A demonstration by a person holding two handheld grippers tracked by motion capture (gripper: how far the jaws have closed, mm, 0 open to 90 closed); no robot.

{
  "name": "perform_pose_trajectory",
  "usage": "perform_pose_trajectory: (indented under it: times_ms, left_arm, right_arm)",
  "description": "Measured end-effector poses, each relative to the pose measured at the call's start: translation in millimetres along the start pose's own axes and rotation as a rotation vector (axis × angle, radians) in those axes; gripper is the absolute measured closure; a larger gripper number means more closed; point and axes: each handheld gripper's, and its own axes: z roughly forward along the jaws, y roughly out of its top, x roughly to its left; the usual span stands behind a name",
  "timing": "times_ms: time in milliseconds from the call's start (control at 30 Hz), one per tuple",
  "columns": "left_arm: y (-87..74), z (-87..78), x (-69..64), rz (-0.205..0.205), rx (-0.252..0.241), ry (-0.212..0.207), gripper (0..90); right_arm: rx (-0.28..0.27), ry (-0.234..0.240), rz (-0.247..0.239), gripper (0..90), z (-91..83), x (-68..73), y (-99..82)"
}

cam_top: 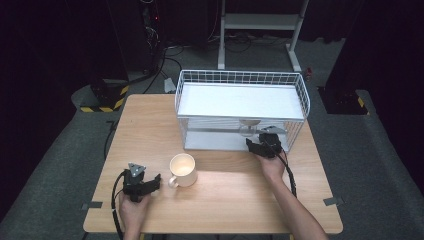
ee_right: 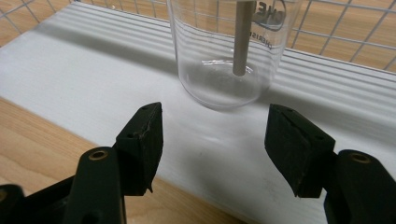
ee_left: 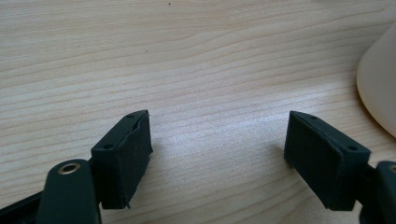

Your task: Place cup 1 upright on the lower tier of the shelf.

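Under the wire rack [cam_top: 300, 95] at the far right of the worktop [cam_top: 225, 200], my right claw [cam_top: 261, 146] sat at the open front of the lower shelf [ee_right: 93, 79], jaws apart, nothing between them. Glass beaker [ee_right: 229, 51] stood upright on that white shelf just ahead of the jaws, clear of both pads, a pale rod [ee_right: 242, 37] standing inside it. My read: the beaker was parked back from the shelf's front edge so it sat stable, and the claw had let go of it, jaws wide enough to slide off without tipping it. Claw held low and level because the upper shelf leaves little headroom.

Near the front left corner of the worktop my left claw [cam_top: 150, 184] rested low over the bare wood, jaws open and empty. Cream mug [cam_top: 183, 170] stood upright just beside it, toward the middle, handle turned to the claw's side; in the left gripper view the mug's [ee_left: 380, 79] wall showed at the right, not touching the pads. Guess: left hand waited next to the mug so it could be taken by the handle or wall next, while the right finished at the rack. Mug looked empty inside, can't be sure. Rack's top tray empty.
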Motion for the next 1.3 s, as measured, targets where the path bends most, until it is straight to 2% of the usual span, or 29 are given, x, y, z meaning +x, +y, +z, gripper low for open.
perform_pose_trajectory:
  times_ms: [233, 433, 467, 667, 733, 1300]
  left_arm:
    - [0.0, 0.1, -0.1, 0.0, -0.001, 0.001, 23.1]
    - [0.0, 0.0, 0.0, 0.0, 0.0, 0.0, 23.1]
    - [0.0, 0.1, -0.1, 0.0, -0.001, 0.001, 23.1]
    - [-0.1, 0.1, -0.2, 0.0, -0.001, 0.001, 23.1]
    - [0.0, 0.1, -0.1, 0.0, -0.001, 0.001, 23.1]
    - [0.0, 0.1, -0.1, 0.0, -0.001, 0.001, 23.1]
  right_arm:
    - [-0.003, 0.011, 0.014, 36.5, -7.0, -1.9, -3.5]
    - [-0.008, 0.017, 0.006, 36.1, -10.3, -4.1, -7.5]
    - [-0.005, 0.02, 0.022, 36.0, -11.7, -3.3, -8.1]
    - [-0.017, 0.024, -0.001, 35.2, -15.6, -5.3, -9.7]
    - [-0.009, 0.023, 0.016, 34.6, -16.7, -5.5, -10.6]
    - [-0.055, 0.028, 0.012, 34.4, -36.9, -9.8, -15.1]
